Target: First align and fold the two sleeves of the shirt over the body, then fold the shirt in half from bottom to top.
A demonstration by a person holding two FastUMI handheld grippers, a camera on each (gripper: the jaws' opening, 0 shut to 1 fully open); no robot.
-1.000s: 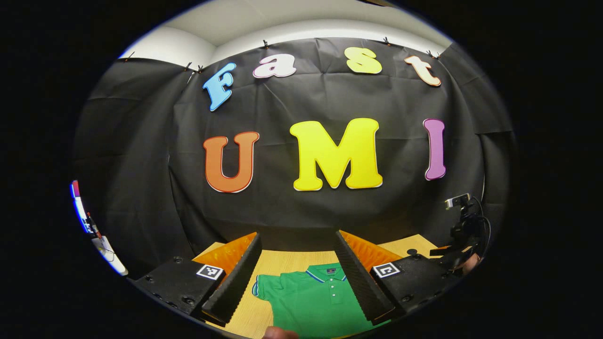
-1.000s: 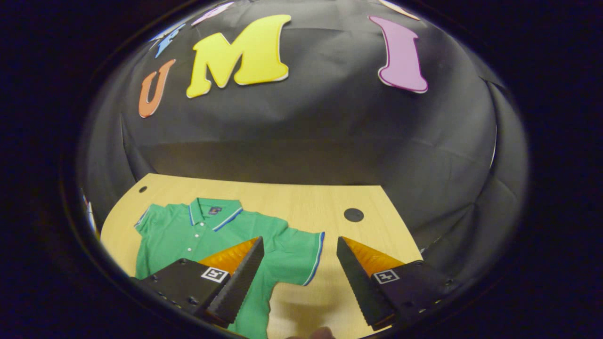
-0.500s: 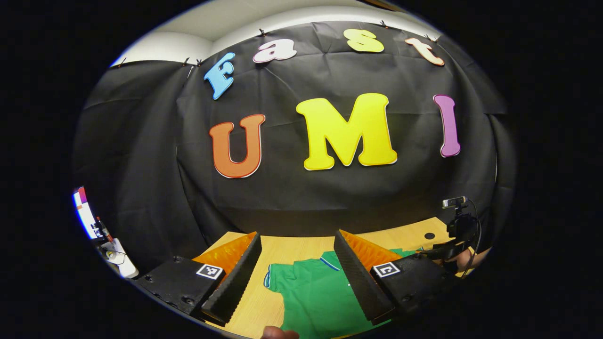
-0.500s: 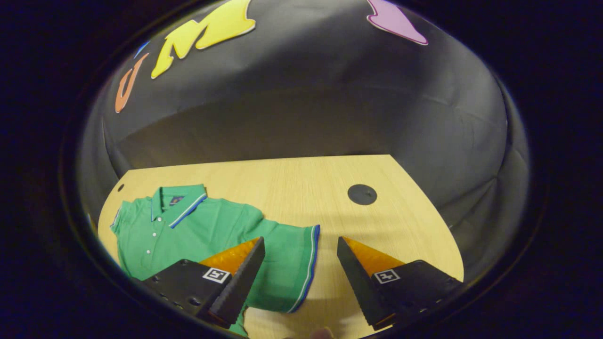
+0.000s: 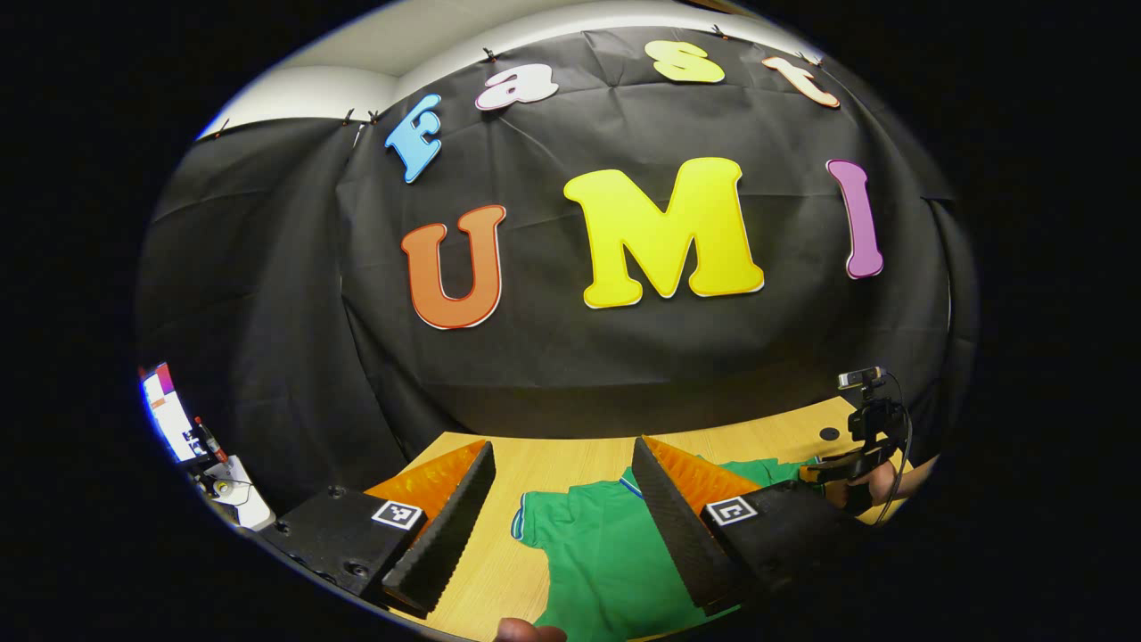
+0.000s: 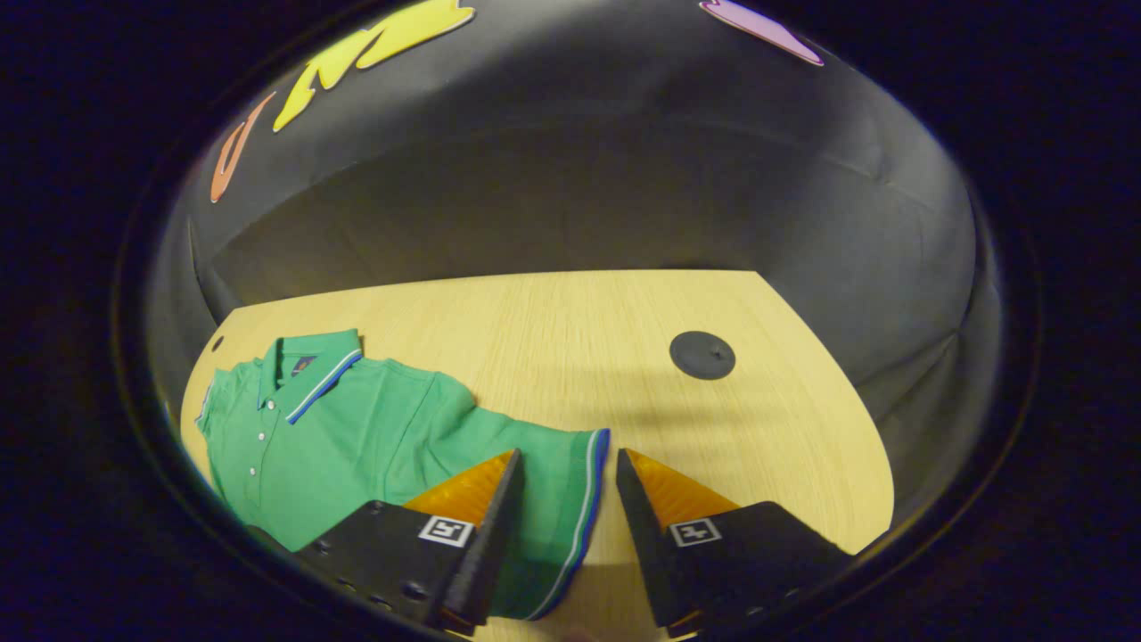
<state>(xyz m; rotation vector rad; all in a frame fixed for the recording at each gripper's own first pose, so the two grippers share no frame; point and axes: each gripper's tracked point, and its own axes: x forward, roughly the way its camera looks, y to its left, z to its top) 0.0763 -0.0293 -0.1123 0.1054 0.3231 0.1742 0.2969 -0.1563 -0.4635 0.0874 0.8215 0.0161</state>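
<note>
since a second ago the right gripper (image 6: 560, 526) narrows its jaws astride the sleeve (image 6: 557, 499) hem, not yet pinching. left gripper (image 5: 562, 513) hangs wide. the shirt (image 6: 357, 437) lies flat at the table's (image 6: 624, 321) eight o'clock; soft, light, likely droops, so grip the striped cuff.

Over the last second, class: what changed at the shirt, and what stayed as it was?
The right gripper came down over the right sleeve, and its fingers narrowed astride the striped cuff without pinching it yet. The left gripper drifted toward the left sleeve, fingers wide. The shirt stayed flat and unfolded on the table.
</note>
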